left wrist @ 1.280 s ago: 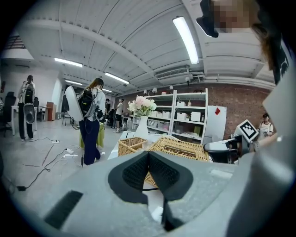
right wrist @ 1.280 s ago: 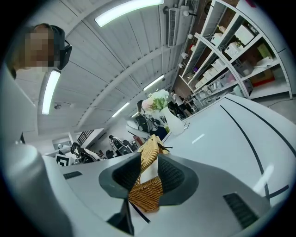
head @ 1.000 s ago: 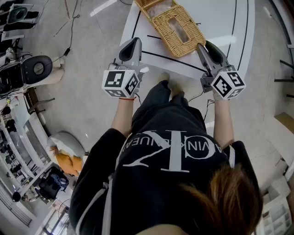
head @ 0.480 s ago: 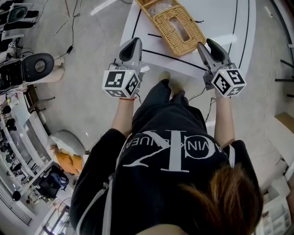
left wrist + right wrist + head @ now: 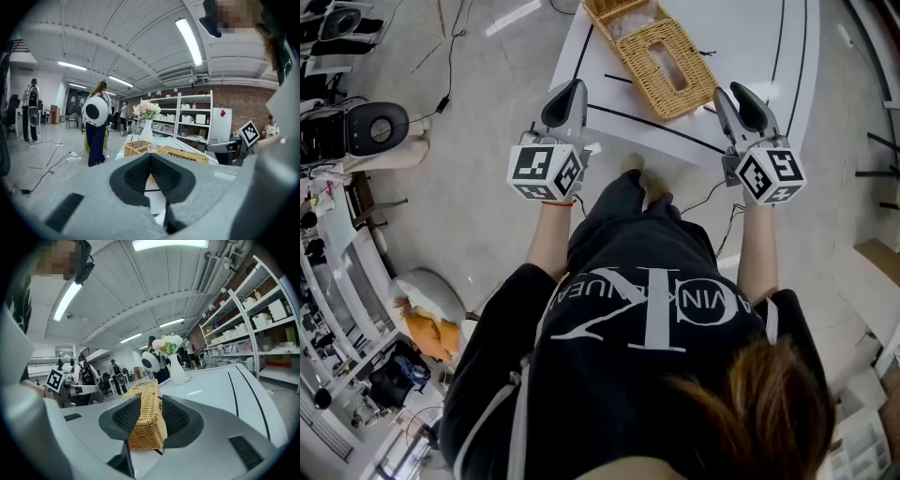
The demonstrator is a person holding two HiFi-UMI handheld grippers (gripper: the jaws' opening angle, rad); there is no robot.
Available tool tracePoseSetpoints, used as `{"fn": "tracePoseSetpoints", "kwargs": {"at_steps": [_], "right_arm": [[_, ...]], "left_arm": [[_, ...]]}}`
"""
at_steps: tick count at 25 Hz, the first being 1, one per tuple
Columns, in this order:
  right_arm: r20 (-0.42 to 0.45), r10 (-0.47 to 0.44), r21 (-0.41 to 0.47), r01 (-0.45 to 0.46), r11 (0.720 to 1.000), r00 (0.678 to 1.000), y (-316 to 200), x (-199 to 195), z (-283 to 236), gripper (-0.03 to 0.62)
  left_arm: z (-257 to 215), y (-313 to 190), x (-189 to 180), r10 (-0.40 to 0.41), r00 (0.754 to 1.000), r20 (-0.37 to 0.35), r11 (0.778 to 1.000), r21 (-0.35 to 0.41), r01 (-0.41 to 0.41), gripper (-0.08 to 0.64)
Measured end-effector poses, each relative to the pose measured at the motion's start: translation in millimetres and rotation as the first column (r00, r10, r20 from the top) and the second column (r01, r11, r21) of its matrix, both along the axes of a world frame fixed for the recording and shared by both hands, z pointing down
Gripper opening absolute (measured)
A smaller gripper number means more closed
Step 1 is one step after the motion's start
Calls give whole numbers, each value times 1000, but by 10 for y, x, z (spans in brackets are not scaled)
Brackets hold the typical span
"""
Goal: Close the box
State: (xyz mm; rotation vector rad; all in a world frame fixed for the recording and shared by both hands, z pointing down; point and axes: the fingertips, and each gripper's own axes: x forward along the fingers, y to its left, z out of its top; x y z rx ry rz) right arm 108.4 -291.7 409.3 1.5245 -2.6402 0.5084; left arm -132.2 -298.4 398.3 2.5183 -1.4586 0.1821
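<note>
A wicker box lies on the white table (image 5: pixel 750 47), its open base (image 5: pixel 614 11) at the far edge and its flat slotted lid (image 5: pixel 667 56) folded out toward me. My left gripper (image 5: pixel 567 94) hovers at the table's front left edge, short of the box, shut and empty; in the left gripper view its pads (image 5: pixel 151 157) meet, with the lid (image 5: pixel 185 154) beyond. My right gripper (image 5: pixel 739 97) hangs just right of the lid's near corner. Its jaws are closing but still apart, pads clear of the wicker (image 5: pixel 147 423) that shows through the gap (image 5: pixel 149 404).
A white vase of flowers (image 5: pixel 176 369) stands further back on the table. Black lines (image 5: pixel 647 120) cross the tabletop. Storage shelves (image 5: pixel 197 119) stand behind it. People stand about on the floor at the left (image 5: pixel 96 124). A cable (image 5: pixel 445 66) trails over the floor.
My right gripper has drifted slightly to the right of the lid's near corner. The left gripper has barely moved.
</note>
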Motion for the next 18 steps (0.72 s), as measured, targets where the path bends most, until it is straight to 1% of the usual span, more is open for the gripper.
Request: {"fn": "tracePoseSetpoints", "kwargs": {"at_steps": [5, 14, 18], "right_arm": [[-46, 4, 40, -2, 999, 999, -15, -15, -120, 99], [-67, 14, 89, -8, 996, 998, -27, -45, -261, 43], [-75, 21, 112, -13, 994, 997, -41, -41, -378, 7]], "left_arm": [[-91, -22, -1, 2, 1000, 1, 1000, 22, -2, 11], [-208, -50, -117, -22, 1000, 2, 998, 65, 22, 11], [-318, -66, -145, -33, 999, -9, 996, 85, 33, 11]]}}
